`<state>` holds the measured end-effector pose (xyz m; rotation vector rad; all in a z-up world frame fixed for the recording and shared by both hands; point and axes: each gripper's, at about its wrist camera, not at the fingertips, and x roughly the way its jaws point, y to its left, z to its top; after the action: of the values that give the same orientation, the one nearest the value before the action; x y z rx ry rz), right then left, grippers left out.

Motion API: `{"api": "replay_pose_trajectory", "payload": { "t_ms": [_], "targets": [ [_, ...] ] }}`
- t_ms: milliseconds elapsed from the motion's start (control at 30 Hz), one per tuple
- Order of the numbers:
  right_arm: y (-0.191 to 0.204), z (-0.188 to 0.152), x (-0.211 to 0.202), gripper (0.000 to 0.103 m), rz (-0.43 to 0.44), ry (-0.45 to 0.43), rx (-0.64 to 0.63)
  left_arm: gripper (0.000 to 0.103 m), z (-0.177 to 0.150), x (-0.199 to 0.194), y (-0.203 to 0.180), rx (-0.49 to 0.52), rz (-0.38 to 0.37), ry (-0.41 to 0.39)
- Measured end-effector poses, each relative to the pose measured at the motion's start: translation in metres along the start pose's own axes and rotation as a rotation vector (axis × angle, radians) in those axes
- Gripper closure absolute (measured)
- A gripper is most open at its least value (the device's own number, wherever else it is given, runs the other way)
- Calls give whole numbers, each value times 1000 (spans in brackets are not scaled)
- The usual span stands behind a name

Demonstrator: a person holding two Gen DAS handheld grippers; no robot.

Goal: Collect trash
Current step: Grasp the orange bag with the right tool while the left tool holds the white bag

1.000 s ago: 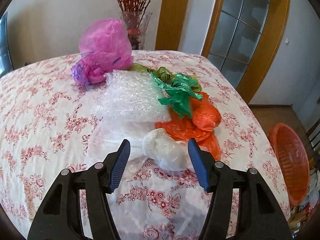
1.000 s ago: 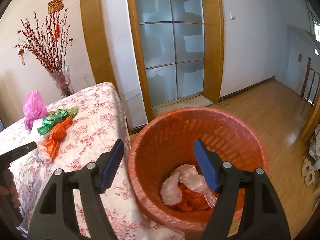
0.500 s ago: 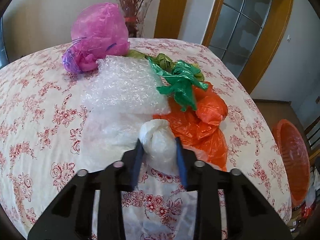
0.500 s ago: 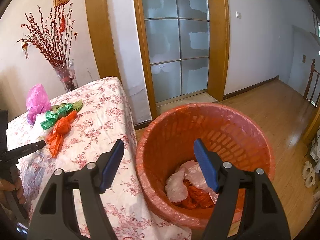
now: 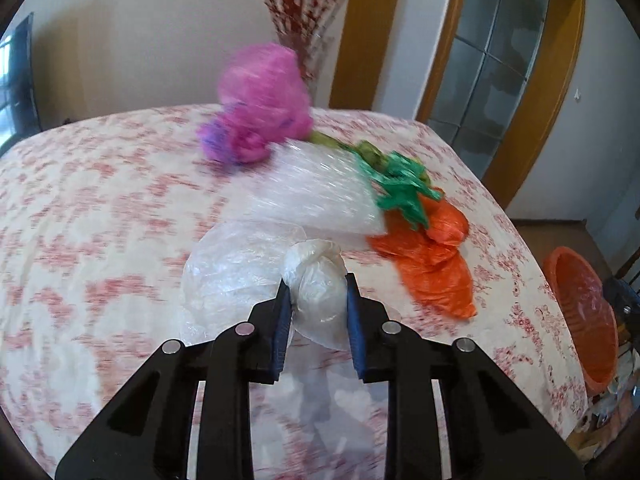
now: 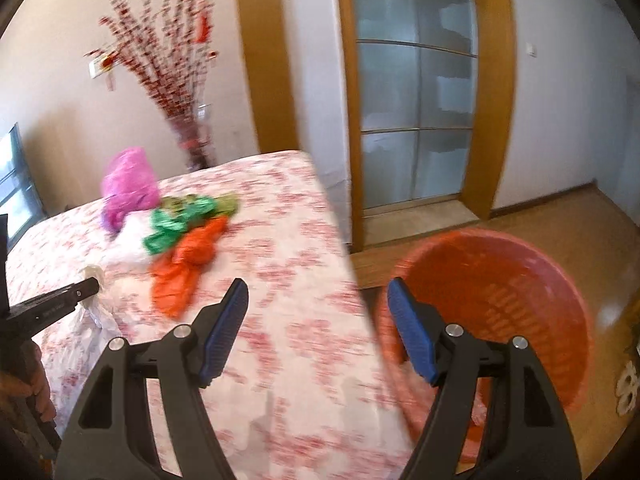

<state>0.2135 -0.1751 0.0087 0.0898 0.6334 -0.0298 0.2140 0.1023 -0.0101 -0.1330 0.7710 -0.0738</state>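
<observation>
Step in hand: pickup. Left tongs (image 5: 316,304), jaws just closed, grip the knotted white plastic bag (image 5: 318,280) on the counter (image 5: 100,208), pitched downward. Next, probably: lift and carry it toward 3 o'clock to the orange basket (image 5: 584,312). Right tongs (image 6: 316,320) hang open and empty, basket (image 6: 520,280) at their 2 o'clock.

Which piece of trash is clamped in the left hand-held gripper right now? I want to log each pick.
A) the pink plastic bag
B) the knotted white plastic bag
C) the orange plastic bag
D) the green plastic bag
B: in the left wrist view, the left hand-held gripper has its blue pads pressed on both sides of the knotted white plastic bag, while the orange plastic bag, pink plastic bag and green plastic bag lie apart on the table.
</observation>
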Motion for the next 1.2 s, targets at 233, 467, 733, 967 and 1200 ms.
{"api": "replay_pose_trajectory", "payload": {
  "t_ms": [233, 467, 733, 967, 1200],
  "targets": [
    [64, 13, 40, 33, 93, 64, -77, 78, 8, -20, 48, -68, 44, -59],
    [112, 23, 89, 43, 114, 142, -120, 78, 18, -22, 81, -109, 60, -90],
    [124, 28, 137, 44, 60, 228, -80, 78, 21, -13, 92, -119, 52, -85],
    [124, 26, 159, 59, 49, 276, -72, 78, 22, -5, 94, -127, 39, -70],
    [107, 24, 142, 69, 52, 260, -47, 78, 23, -5, 85, -114, 27, -67]
  ]
}}
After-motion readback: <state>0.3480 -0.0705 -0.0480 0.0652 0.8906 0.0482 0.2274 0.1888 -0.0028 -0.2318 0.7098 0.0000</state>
